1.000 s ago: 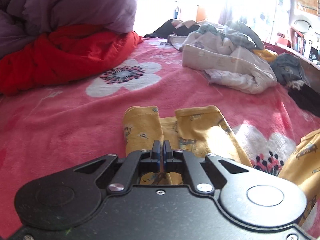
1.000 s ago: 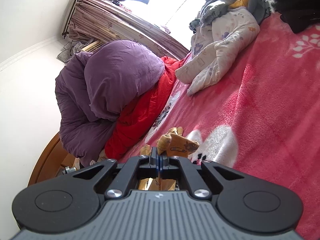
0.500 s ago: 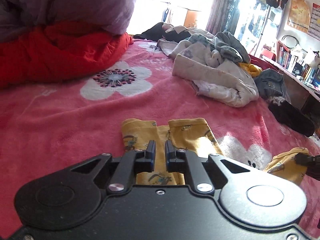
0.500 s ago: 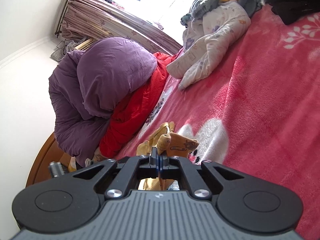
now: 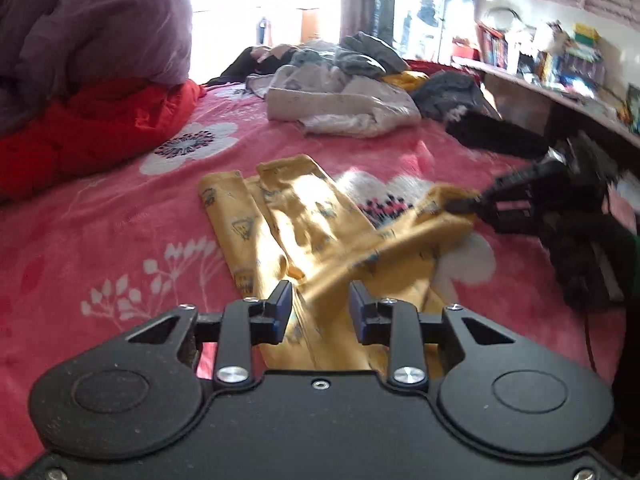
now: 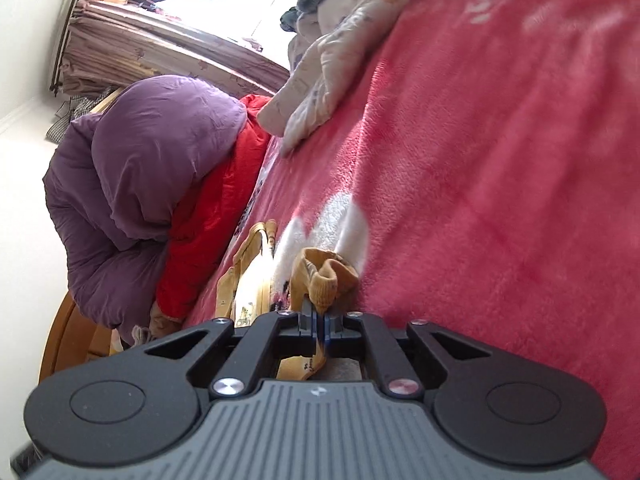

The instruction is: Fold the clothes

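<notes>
A yellow printed garment (image 5: pixel 304 232) lies on the pink flowered blanket (image 5: pixel 100 248), two narrow ends pointing away from me. My left gripper (image 5: pixel 320 300) is open and hovers just above its near part, the cloth passing between the fingers. My right gripper (image 5: pixel 464 205) is shut on a cuff of the yellow garment at the right and holds it slightly off the bed. In the right wrist view the right gripper (image 6: pixel 319 320) pinches the bunched yellow cuff (image 6: pixel 324 276).
A pile of unfolded clothes (image 5: pixel 340 96) lies at the far side of the bed. A red quilt (image 5: pixel 92 128) and a purple duvet (image 5: pixel 80 28) are heaped at the left. A dark garment (image 5: pixel 496 136) and a cluttered shelf (image 5: pixel 560 64) are at the right.
My left gripper opened, let go of the yellow garment and drew back and up. My right gripper kept its hold and came into the left wrist view at the right.
</notes>
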`<action>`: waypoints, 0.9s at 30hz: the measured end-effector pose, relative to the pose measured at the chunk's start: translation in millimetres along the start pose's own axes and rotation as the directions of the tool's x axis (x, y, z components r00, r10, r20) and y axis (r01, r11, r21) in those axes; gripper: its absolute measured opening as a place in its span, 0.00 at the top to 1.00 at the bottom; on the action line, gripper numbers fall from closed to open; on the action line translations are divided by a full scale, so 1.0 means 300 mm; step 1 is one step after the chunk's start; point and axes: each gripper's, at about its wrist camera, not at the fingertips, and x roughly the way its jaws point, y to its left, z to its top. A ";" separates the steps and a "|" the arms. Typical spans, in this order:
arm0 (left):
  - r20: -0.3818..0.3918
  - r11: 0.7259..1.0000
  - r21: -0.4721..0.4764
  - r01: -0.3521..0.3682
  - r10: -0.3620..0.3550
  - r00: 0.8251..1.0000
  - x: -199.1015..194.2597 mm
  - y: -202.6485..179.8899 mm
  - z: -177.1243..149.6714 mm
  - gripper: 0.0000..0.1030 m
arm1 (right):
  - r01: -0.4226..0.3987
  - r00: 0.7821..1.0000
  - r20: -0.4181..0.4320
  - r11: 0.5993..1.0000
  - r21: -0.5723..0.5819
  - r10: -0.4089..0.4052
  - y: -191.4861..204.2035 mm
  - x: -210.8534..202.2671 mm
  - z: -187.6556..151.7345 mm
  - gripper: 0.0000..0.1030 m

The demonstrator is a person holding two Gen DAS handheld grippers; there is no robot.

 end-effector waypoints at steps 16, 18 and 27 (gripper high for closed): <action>-0.051 0.970 0.233 -0.063 0.077 0.996 0.134 -0.214 -0.053 0.72 | -0.075 0.996 0.048 0.997 0.012 0.074 0.013 -0.007 0.009 0.93; -0.059 0.968 0.244 -0.061 0.078 0.995 0.147 -0.222 -0.045 0.74 | -0.080 0.996 0.040 0.997 0.000 0.080 0.021 -0.001 0.015 0.93; -0.052 0.972 0.229 -0.051 0.065 0.997 0.138 -0.220 -0.028 0.98 | -0.095 0.995 0.030 0.995 -0.030 0.096 0.040 0.013 0.041 0.93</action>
